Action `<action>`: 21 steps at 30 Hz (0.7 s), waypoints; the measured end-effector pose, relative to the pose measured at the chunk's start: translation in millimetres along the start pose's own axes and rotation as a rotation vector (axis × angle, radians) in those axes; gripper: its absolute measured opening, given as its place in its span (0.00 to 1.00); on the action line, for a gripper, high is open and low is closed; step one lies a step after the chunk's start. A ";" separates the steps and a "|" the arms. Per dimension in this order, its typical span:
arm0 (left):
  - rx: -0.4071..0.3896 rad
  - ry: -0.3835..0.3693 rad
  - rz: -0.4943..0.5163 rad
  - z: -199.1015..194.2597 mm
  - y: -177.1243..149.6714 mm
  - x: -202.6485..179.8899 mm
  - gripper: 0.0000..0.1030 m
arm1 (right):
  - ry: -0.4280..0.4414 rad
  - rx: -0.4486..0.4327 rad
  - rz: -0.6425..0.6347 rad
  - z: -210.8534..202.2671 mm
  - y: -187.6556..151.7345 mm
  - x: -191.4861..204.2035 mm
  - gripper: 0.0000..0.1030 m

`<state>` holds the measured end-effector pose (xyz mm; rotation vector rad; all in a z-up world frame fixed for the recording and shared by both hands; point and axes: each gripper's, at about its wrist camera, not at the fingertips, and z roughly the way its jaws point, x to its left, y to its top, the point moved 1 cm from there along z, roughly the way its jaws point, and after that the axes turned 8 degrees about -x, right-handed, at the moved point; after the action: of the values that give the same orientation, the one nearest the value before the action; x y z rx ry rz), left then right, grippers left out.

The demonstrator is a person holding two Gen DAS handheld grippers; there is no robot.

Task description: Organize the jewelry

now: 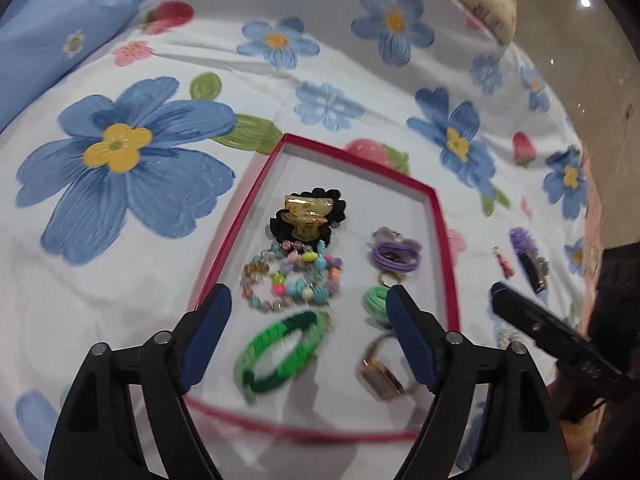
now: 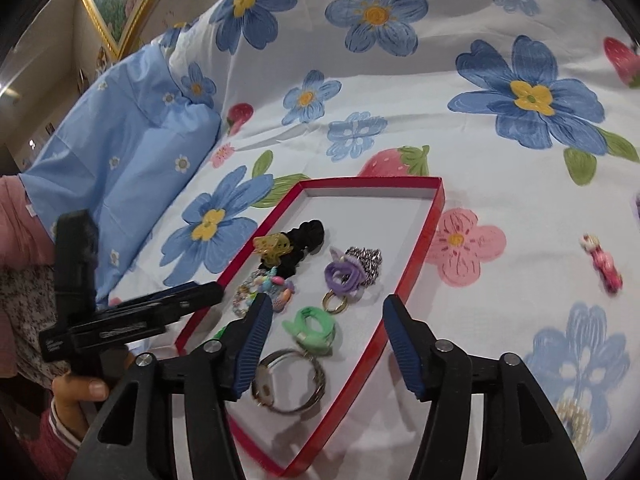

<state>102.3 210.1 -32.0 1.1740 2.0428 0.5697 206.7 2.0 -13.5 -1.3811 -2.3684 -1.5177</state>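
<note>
Left gripper and right gripper, both with jaws spread wide and grasping nothing, poised above a shallow red-rimmed tray that lies on a floral bedsheet. Inside the tray: yellow claw clip on a black scrunchie, beaded bracelets, green coiled band, purple hair ties, light green hair tie and wristwatch. A purple hair clip and pink charm lie on the sheet outside the tray's right edge.
</note>
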 end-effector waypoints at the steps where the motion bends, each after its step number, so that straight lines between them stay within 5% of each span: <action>1: -0.008 0.002 -0.008 -5.6 -2.2 0.6 0.81 | 0.005 -0.006 0.010 -3.6 -4.7 0.2 0.64; 10: -0.077 0.045 -0.052 -62.6 -36.3 9.0 0.86 | 0.024 -0.052 0.074 -33.7 -34.1 1.6 0.70; 21: -0.119 0.083 0.041 -116.4 -68.5 0.6 0.90 | 0.033 -0.177 -0.060 -91.6 -57.4 36.9 0.85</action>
<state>-24.1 173.5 -1.4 1.1409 2.0273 0.7613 107.1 -49.1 9.3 -1.3145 -2.3260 -1.7898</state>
